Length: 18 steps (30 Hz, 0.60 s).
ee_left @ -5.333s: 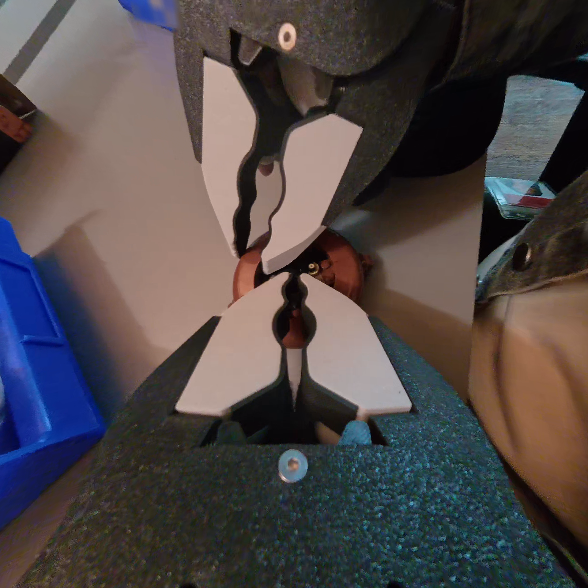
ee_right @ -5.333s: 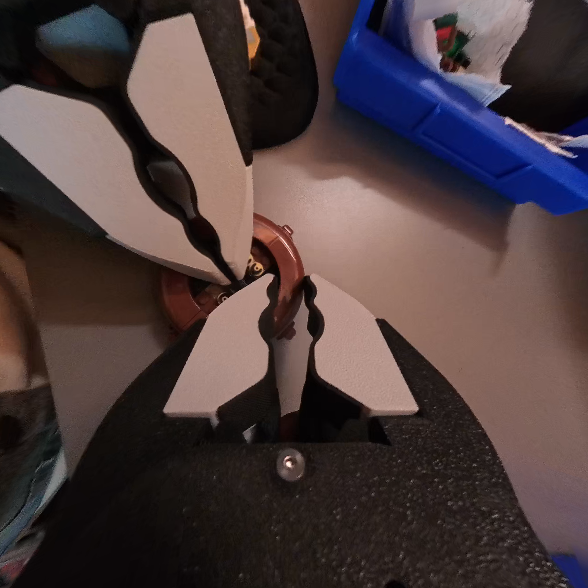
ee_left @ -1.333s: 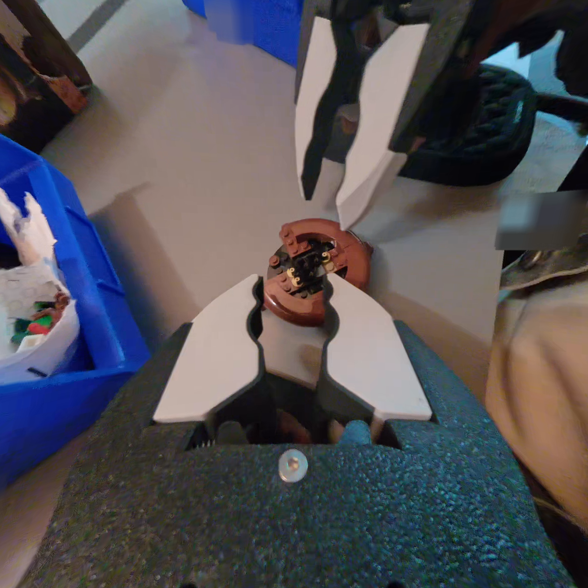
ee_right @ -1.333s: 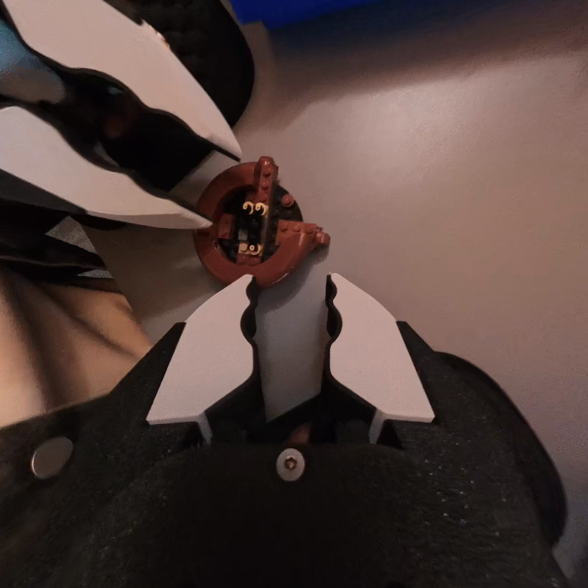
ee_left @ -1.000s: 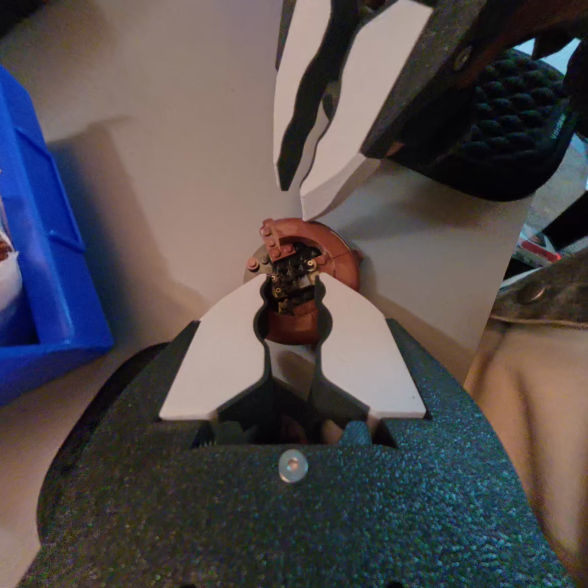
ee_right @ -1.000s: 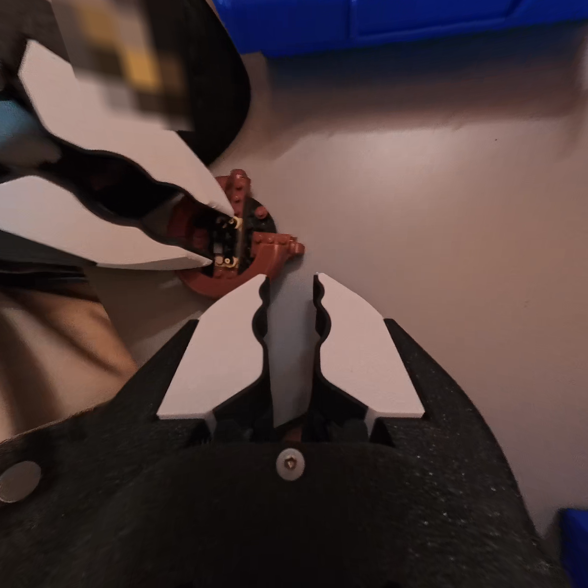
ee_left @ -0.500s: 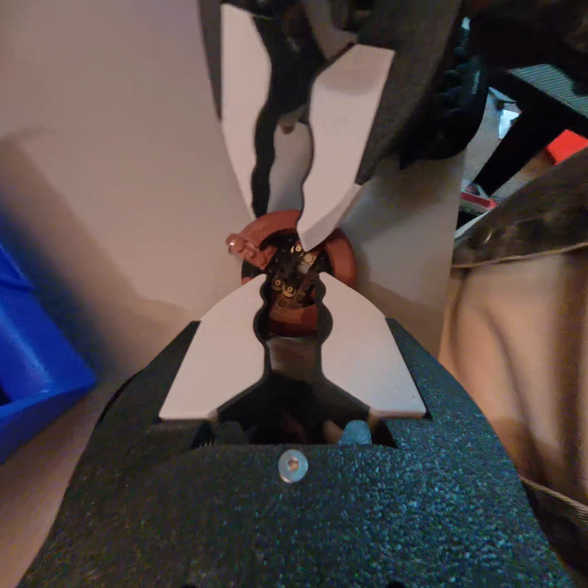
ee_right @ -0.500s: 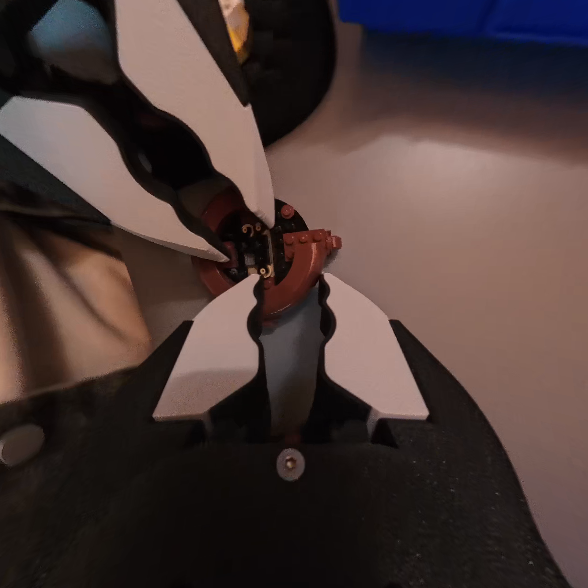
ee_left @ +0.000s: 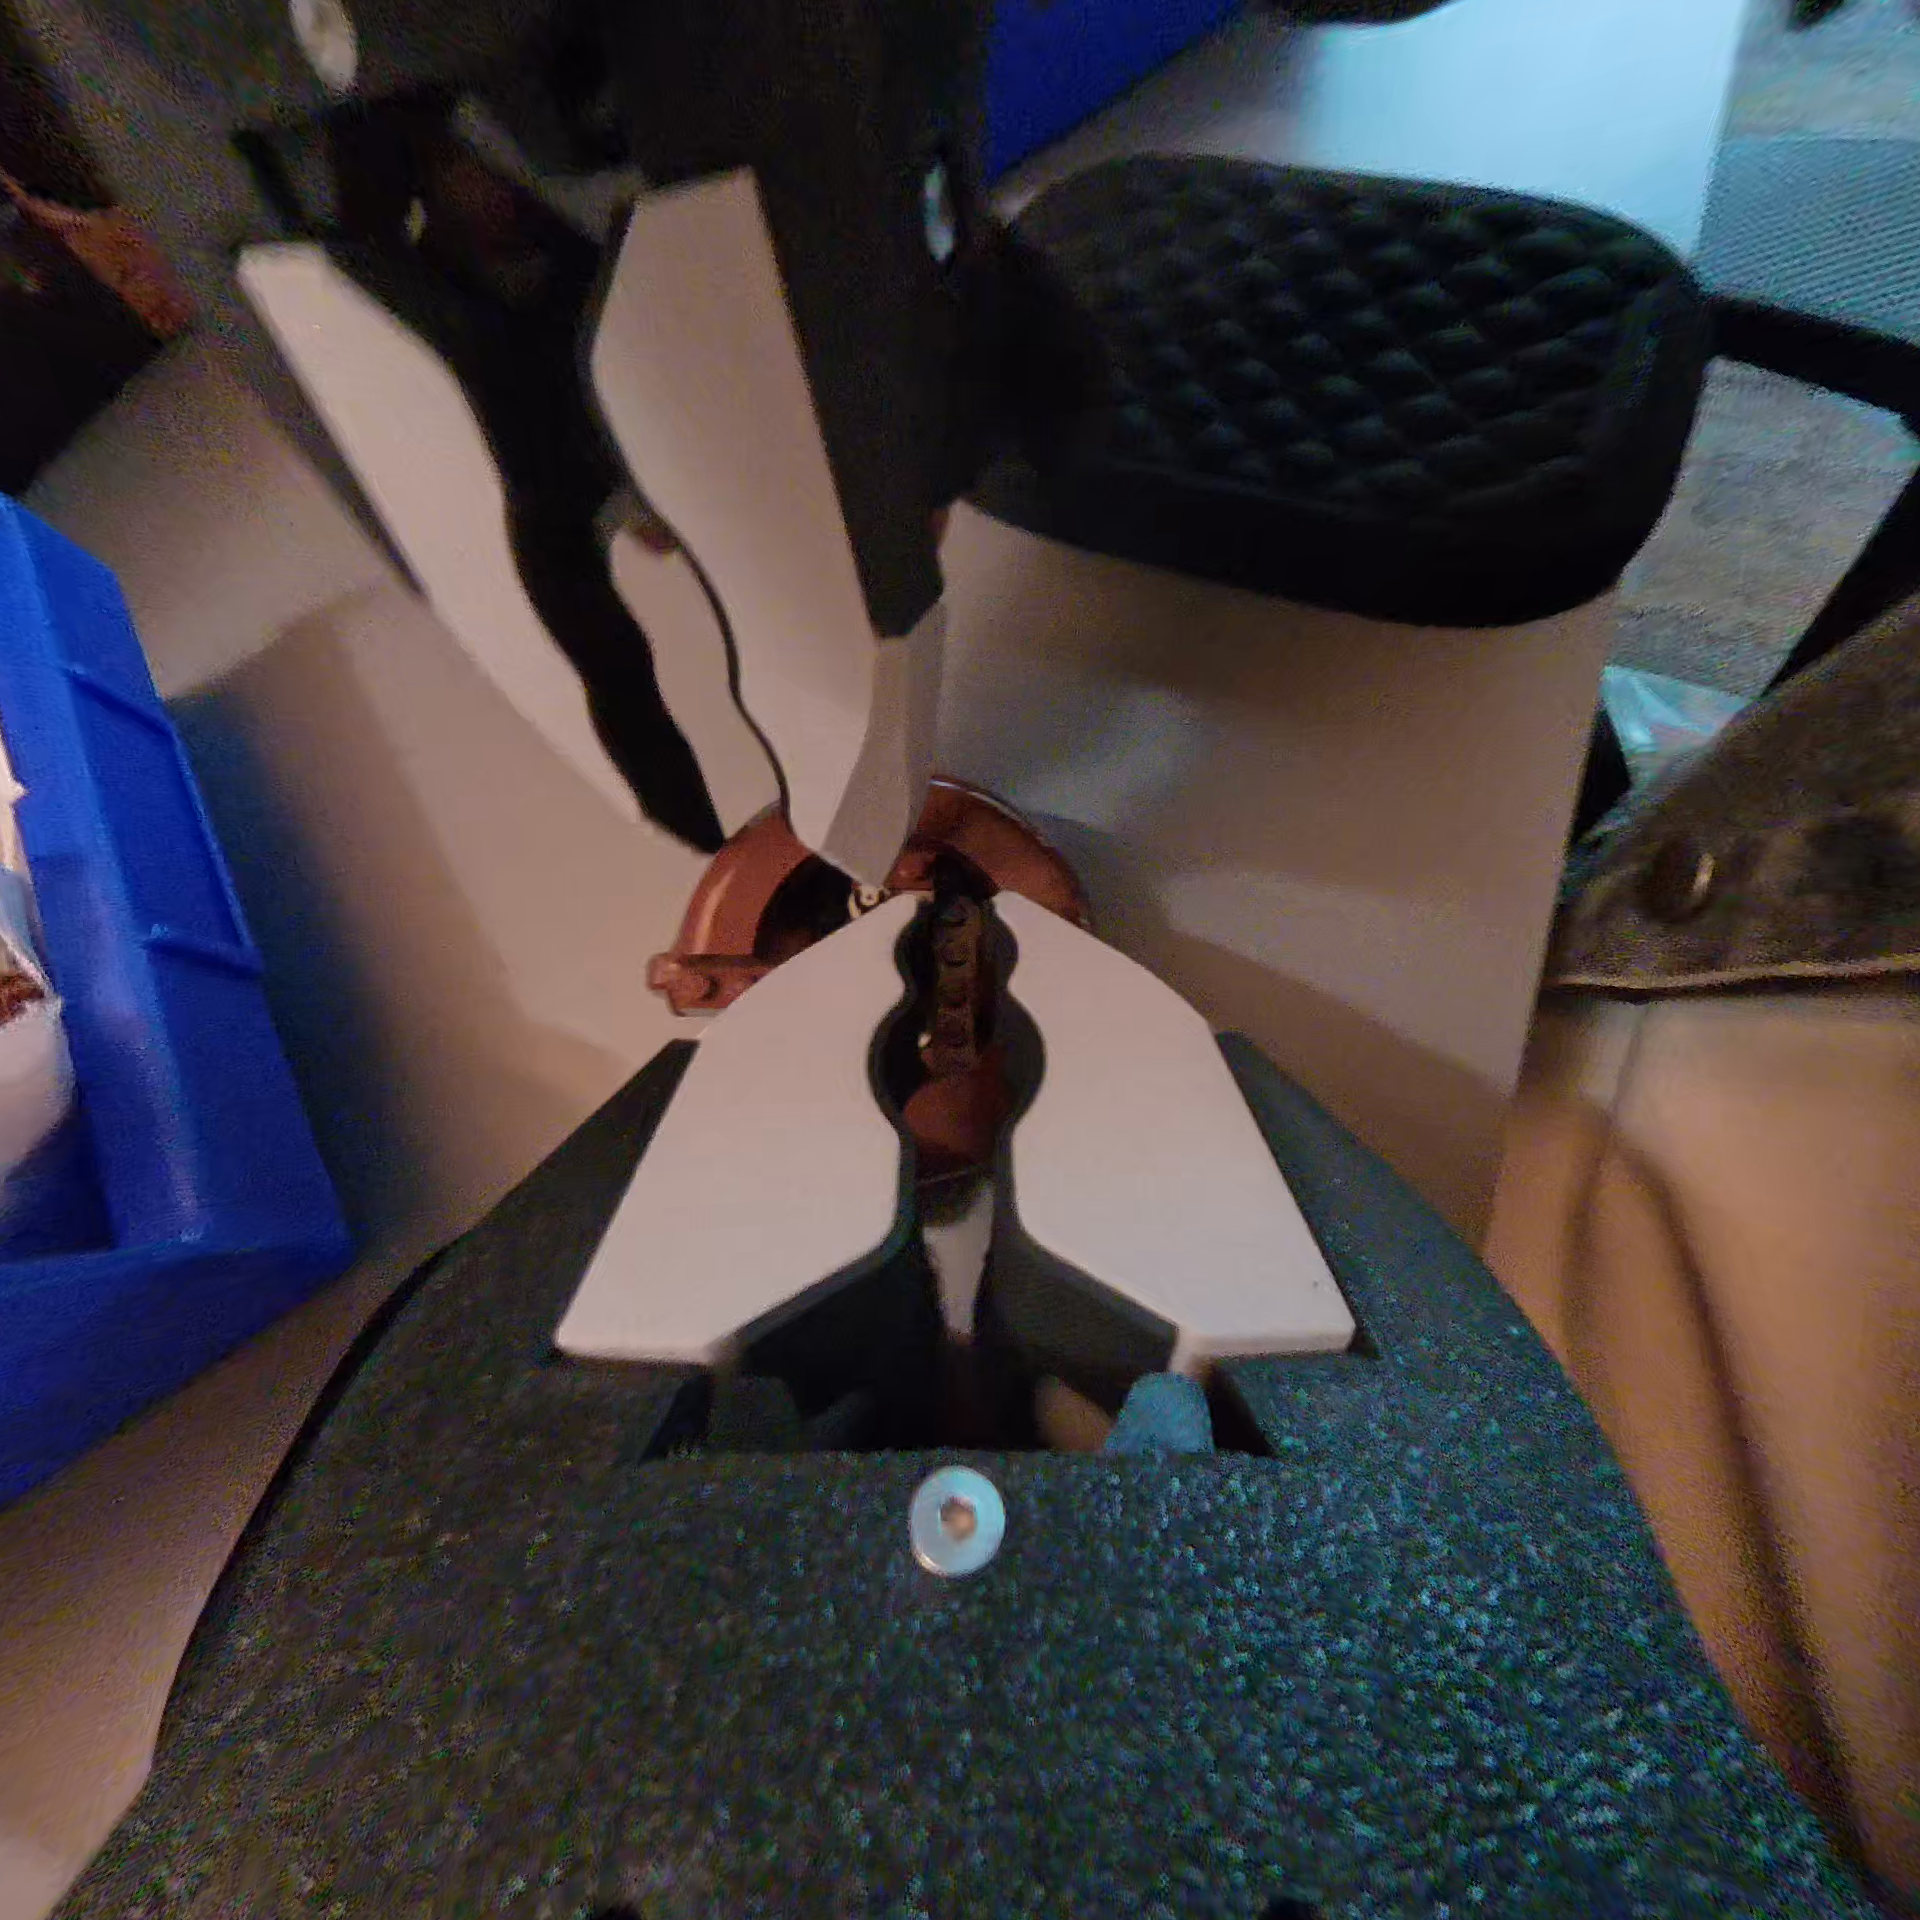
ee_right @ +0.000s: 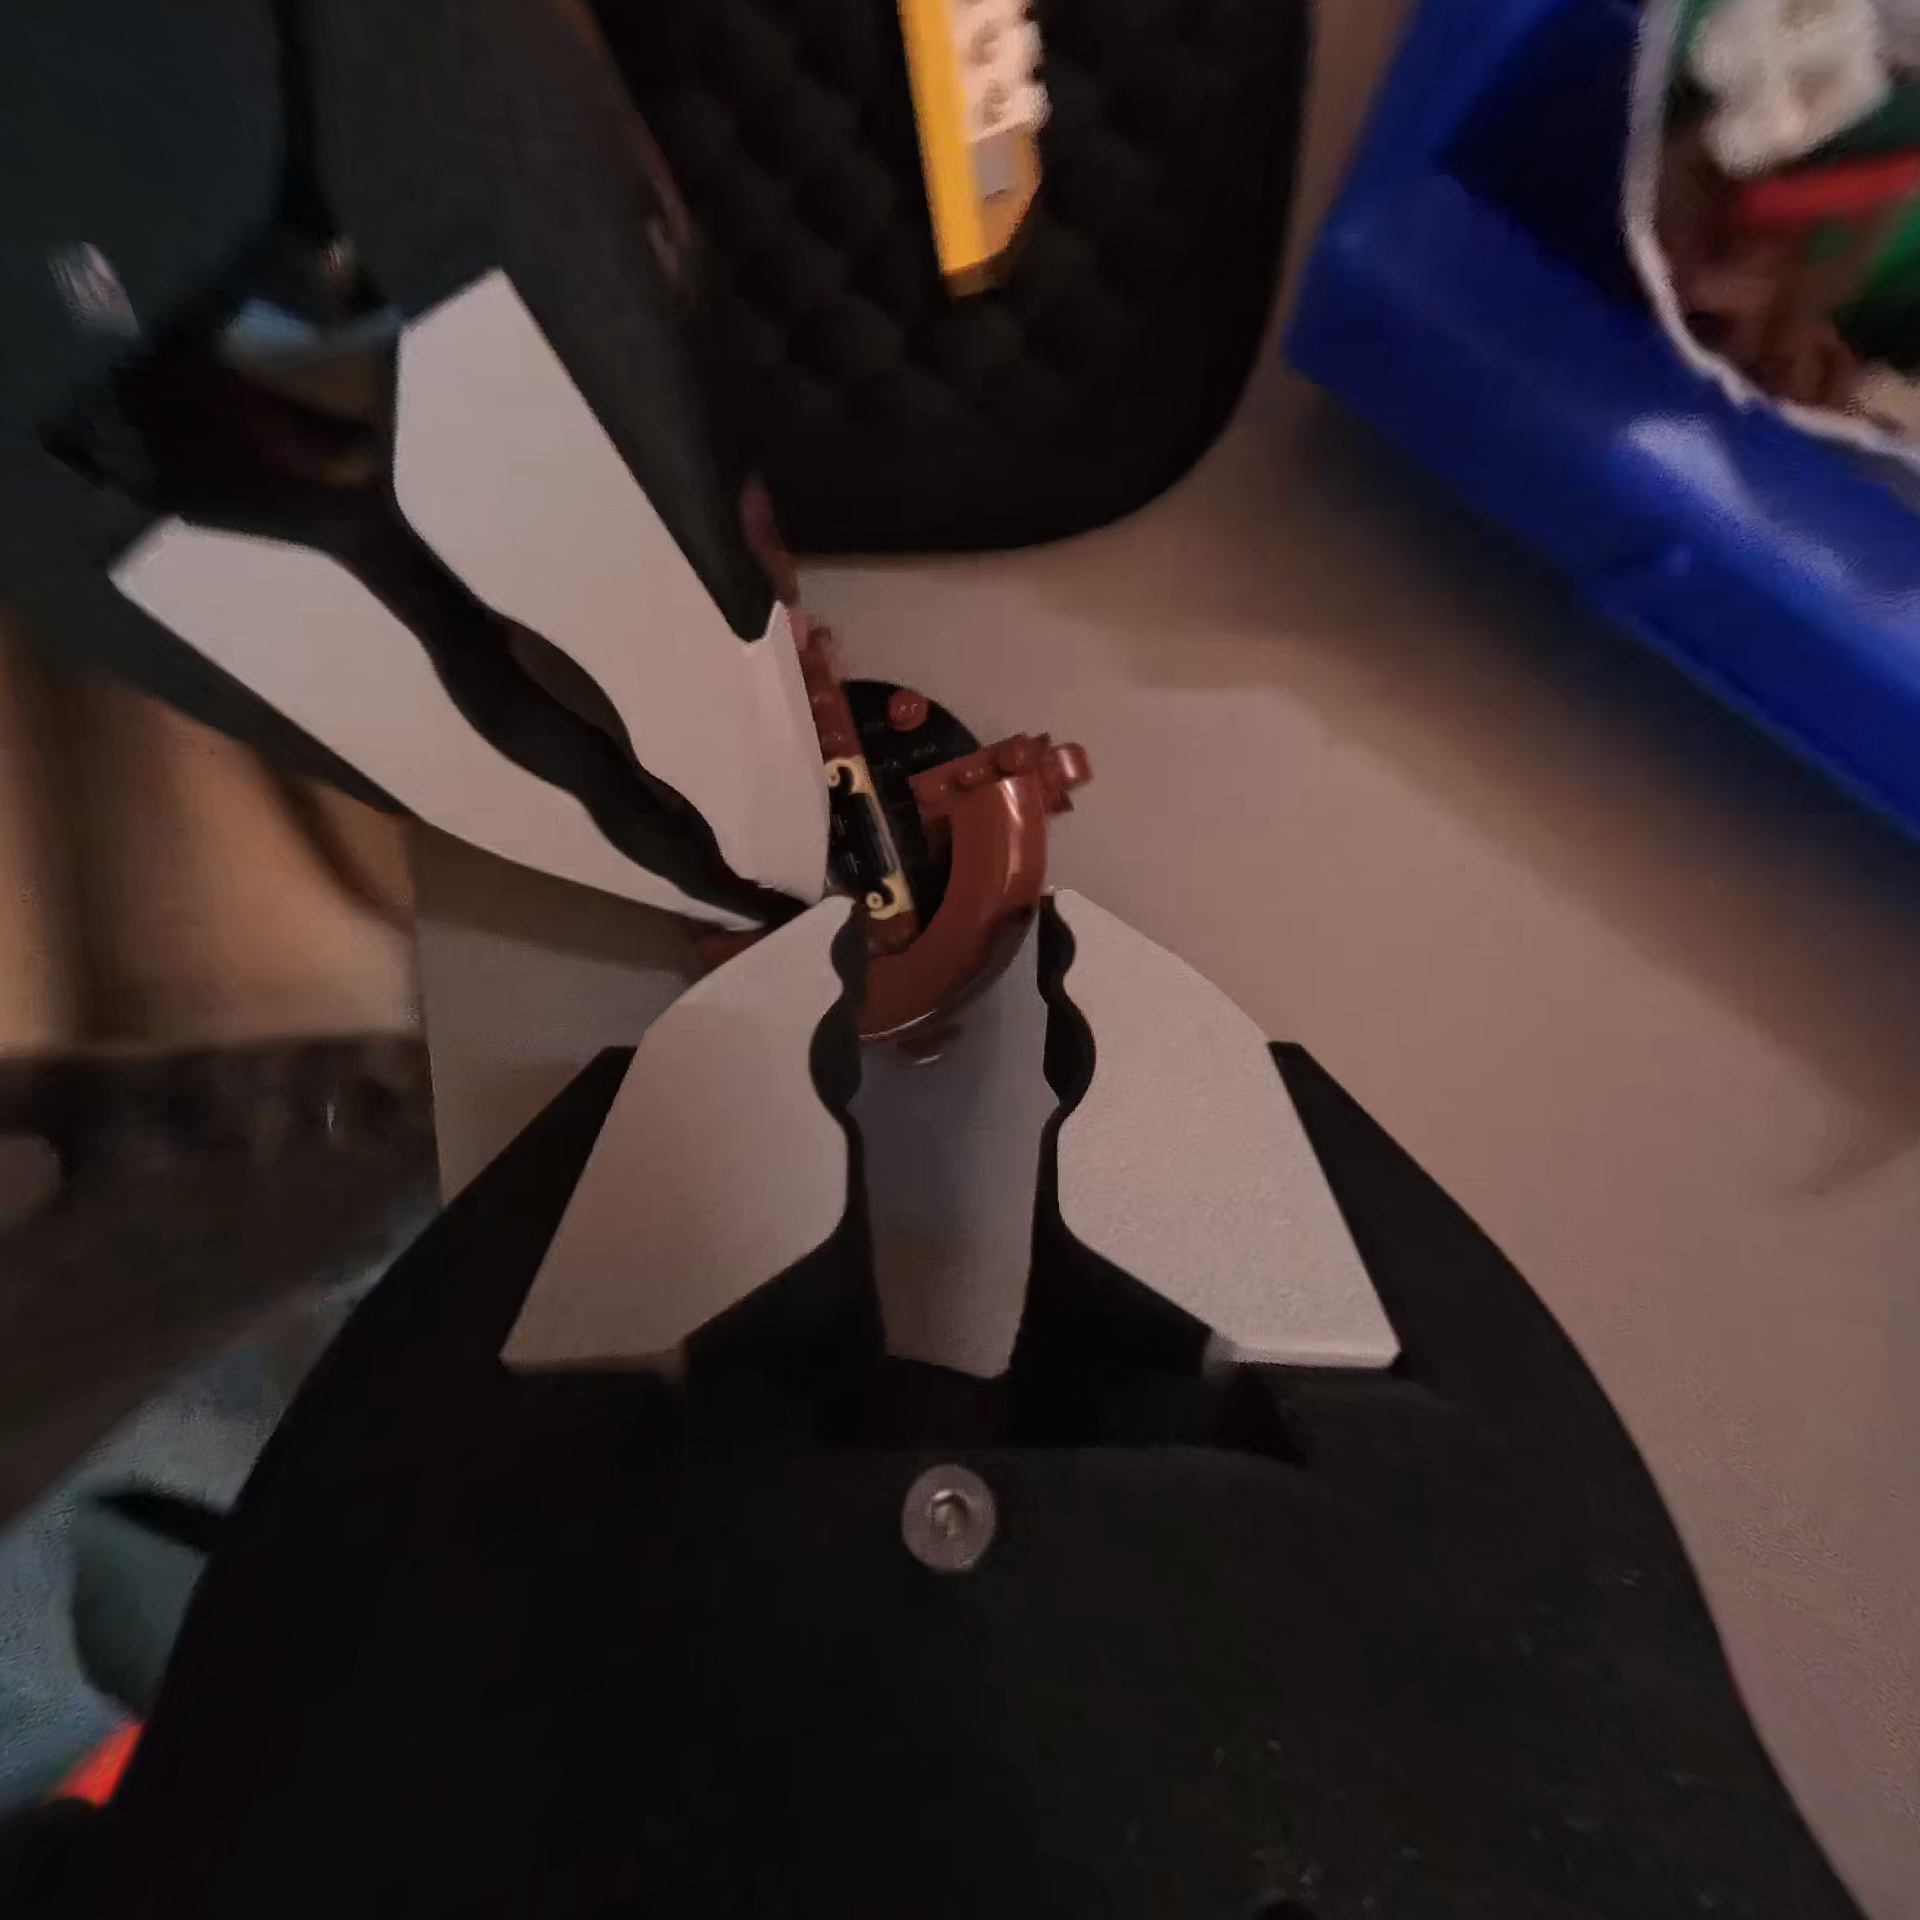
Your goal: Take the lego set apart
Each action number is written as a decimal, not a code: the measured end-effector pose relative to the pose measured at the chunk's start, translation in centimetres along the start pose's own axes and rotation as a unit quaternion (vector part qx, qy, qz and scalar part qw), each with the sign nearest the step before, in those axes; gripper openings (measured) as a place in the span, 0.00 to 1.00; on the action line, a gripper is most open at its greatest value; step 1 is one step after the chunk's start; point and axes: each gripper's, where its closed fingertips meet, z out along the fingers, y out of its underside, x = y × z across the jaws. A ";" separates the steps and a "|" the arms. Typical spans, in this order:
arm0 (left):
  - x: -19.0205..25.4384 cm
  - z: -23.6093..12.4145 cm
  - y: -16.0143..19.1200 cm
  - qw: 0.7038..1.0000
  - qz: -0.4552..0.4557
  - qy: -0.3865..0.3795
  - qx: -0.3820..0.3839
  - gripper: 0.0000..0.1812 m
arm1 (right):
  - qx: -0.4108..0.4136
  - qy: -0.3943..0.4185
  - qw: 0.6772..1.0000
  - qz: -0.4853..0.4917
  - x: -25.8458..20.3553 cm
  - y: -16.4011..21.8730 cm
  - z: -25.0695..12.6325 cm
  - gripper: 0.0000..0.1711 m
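In the left wrist view, the left gripper (ee_left: 951, 925) is clamped on the round brown lego set (ee_left: 940, 1101), which sits on the table (ee_left: 1247, 748) beside a blue bin (ee_left: 156, 1039).

In the right wrist view, the right gripper (ee_right: 940, 914) has its fingers apart, around the set's brown rim.

Lego set (ee_left: 940, 1081) half-hidden between jaws

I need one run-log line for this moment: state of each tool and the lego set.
left tool: shut on lego set | right tool: open, straddling brown ring | set: on table, not yet separated
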 end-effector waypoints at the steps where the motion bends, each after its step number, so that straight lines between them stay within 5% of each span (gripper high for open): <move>1: -0.3 0.3 0.5 1.000 -0.009 -0.005 -0.016 0.02 | 0.013 0.021 0.999 0.034 0.2 0.2 -0.1 0.17; 6: -0.5 0.4 0.5 0.999 -0.042 0.014 -0.016 0.01 | 0.053 0.113 0.973 0.193 1.0 1.2 0.2 0.15; 12: -2.7 -0.5 0.0 0.999 0.006 -0.036 -0.008 0.06 | 0.044 0.120 0.977 0.168 1.2 0.8 0.2 0.15; 18: -1.6 0.1 0.8 1.000 -0.024 0.011 -0.014 0.00 | 0.049 0.106 0.968 0.222 1.5 0.7 0.7 0.17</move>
